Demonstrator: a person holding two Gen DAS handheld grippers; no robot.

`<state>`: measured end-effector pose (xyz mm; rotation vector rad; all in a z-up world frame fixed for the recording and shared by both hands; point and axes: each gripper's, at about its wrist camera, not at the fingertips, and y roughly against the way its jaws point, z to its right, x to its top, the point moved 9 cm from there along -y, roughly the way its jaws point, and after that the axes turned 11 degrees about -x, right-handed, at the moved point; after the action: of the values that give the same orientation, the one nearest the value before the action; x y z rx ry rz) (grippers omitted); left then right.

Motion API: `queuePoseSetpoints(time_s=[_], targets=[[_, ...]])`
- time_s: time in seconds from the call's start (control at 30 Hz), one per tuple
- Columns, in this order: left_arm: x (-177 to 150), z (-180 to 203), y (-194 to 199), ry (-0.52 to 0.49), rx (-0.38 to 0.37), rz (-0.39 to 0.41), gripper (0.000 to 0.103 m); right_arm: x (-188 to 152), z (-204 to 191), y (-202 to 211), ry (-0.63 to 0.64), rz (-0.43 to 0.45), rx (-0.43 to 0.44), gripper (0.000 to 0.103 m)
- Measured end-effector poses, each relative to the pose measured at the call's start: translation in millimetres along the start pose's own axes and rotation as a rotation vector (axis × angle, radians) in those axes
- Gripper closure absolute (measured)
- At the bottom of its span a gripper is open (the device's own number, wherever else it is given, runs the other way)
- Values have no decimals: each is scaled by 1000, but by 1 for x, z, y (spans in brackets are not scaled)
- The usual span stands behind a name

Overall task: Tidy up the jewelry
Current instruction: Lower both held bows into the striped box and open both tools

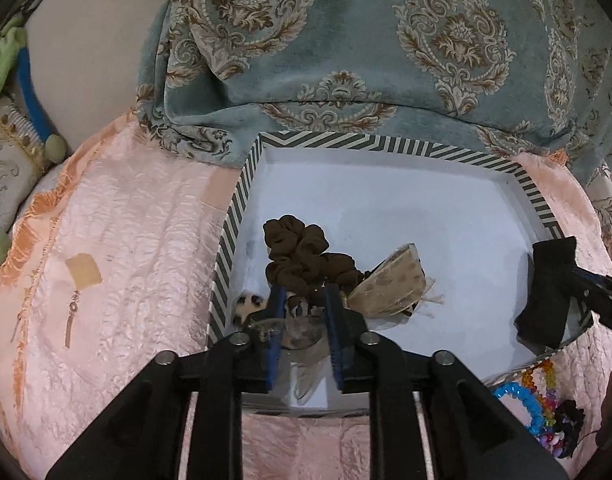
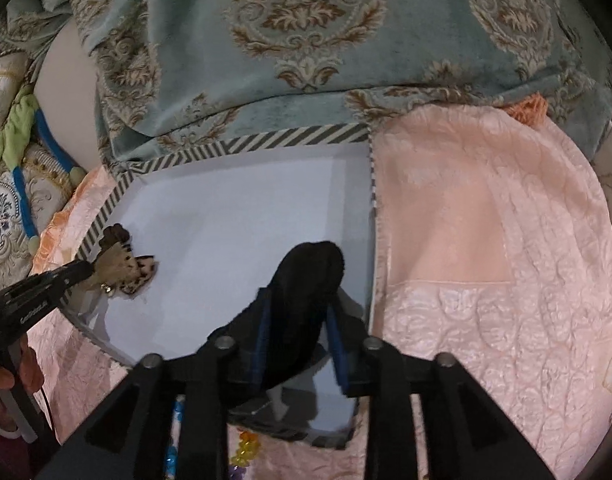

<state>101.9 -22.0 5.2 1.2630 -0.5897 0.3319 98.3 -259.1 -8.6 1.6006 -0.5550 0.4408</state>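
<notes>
A box with a grey-and-white striped rim and a white floor lies on pink quilted cloth. Inside it are a brown scrunchie and a leopard-print hair bow. My left gripper is low in the box's near left corner, and its blue pads press a spotted part of the bow. My right gripper hangs over the box's near right corner. A black fabric piece stands between its parted fingers, with a thin gap at the right pad.
Bead bracelets lie on the pink cloth by the box's near right corner. A dangling earring on a tan card lies to the box's left. A teal damask cloth rises behind the box. A hand holds the left tool.
</notes>
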Motion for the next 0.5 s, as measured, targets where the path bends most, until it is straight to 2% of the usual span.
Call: queuePoseSetpoints(time_s=[0.07,0.13,0.5], targets=[[-1,0,4,2,-2,2,90,-2,-4,7,8,16,0,53],[-2,0,9,15,-11,5,89,-5,-4,16,15,32,-15,49],[-11,3,52,27,13,57,89,-14,11,62,-18,82,-27,45]])
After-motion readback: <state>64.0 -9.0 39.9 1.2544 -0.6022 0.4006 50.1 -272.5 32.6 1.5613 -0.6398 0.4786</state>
